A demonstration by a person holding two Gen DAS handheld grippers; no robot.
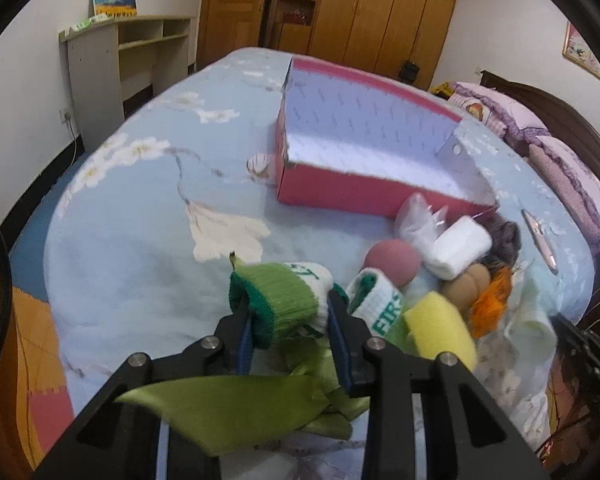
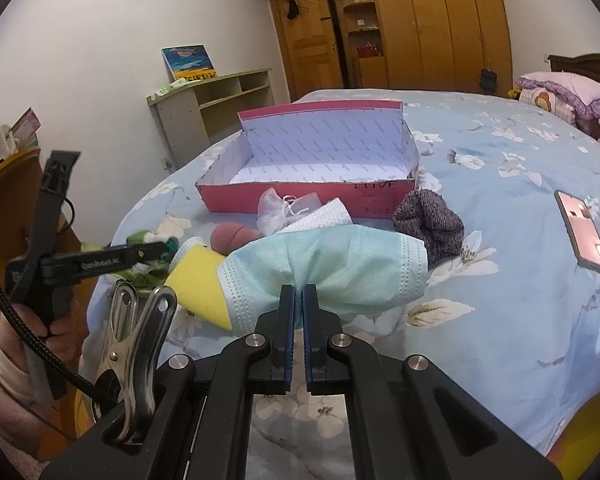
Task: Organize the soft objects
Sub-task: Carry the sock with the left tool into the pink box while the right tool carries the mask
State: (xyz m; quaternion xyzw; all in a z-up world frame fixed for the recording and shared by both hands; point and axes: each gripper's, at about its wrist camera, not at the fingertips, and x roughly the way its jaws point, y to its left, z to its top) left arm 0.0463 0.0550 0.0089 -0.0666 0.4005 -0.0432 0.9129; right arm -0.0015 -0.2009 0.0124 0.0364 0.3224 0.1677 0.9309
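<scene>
Green-cuffed white sock sits at lower centre of the left view, clamped between the left tongs. Right tongs, lower centre of their view, are clenched on a pale blue face mask. Pink shoebox lies open on the flowered bed, mid-frame, with a ball and yellow sponge just below it

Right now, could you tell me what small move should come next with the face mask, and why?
Probably carry the face mask forward over the pink box and release it. The right hand-held gripper is already shut on the mask, and the box sits open and empty just beyond the pile.
</scene>
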